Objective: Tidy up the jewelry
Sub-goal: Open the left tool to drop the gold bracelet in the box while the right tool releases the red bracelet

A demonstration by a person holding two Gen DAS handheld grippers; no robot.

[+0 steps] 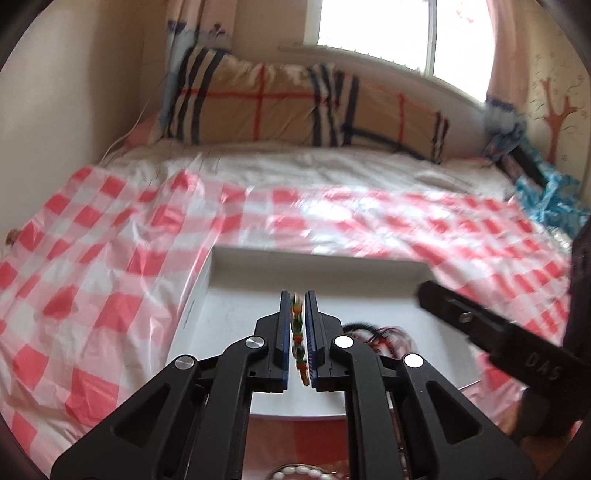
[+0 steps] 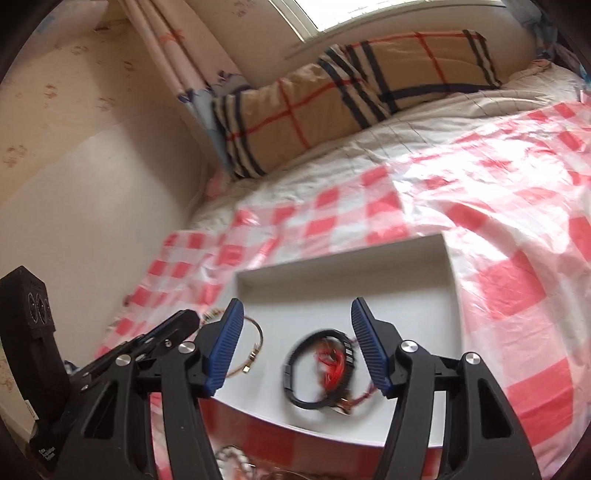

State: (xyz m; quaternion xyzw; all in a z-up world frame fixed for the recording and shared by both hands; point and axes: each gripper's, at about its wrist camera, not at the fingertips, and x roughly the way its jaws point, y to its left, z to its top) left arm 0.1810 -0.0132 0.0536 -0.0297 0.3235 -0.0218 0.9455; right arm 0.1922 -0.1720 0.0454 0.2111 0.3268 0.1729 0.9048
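Left wrist view: the left gripper (image 1: 298,332) is pinching a beaded bracelet (image 1: 297,334) of green and orange beads between its blue pads (image 1: 284,332), holding it above a white tray (image 1: 236,317).
Tray: it is lying on a red and white checked sheet (image 1: 110,258) that is covering the bed.
Right gripper from this side: it is showing only as one black finger (image 1: 480,328) reaching in over the tray's right edge.
Right wrist view: the right gripper (image 2: 297,347) is standing spread wide, its blue pads (image 2: 225,347) well apart and holding nothing.
Black bracelet (image 2: 295,373): it is lying inside the tray (image 2: 406,273), between the spread fingers, with a tangle of red thread (image 2: 328,365) lying partly inside its ring.
Thin bangle (image 2: 255,343): it is lying in the tray near the left edge, partly hidden behind the left pad.
White beads (image 1: 295,470): they are showing at the bottom edge, outside the tray.
Background: a plaid pillow (image 1: 258,107) is lying at the head of the bed under a window (image 1: 369,22).
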